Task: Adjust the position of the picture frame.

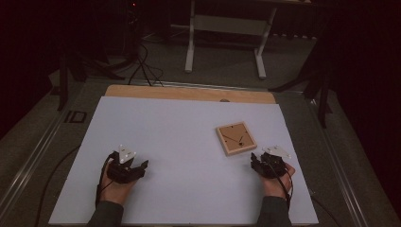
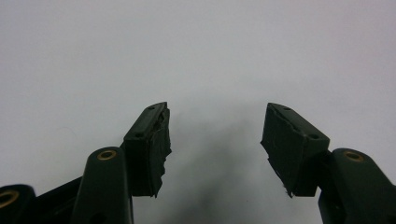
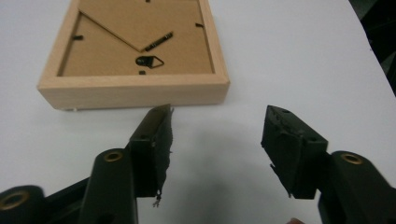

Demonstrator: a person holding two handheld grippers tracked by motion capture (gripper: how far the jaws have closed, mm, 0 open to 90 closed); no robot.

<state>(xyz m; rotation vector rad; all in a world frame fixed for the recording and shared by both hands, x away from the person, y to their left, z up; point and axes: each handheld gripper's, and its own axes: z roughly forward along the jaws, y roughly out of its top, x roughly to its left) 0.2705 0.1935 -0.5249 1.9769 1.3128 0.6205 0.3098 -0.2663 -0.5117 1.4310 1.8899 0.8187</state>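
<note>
A wooden picture frame (image 1: 236,137) lies face down on the white table sheet (image 1: 179,142), right of centre, its brown backing board and small black hanger up. In the right gripper view the picture frame (image 3: 135,51) lies just ahead of the jaws and a little to their left. My right gripper (image 1: 256,158) rests near the front right of the sheet, open, with nothing between its fingers (image 3: 154,140). My left gripper (image 1: 142,166) rests at the front left, also open and empty, its fingertips (image 2: 149,140) over bare white sheet.
The sheet covers a wooden table whose far edge (image 1: 189,92) shows as a tan strip. Beyond it stand a white table frame (image 1: 227,28) and cables on a grey floor. Metal rails run along both sides of the table.
</note>
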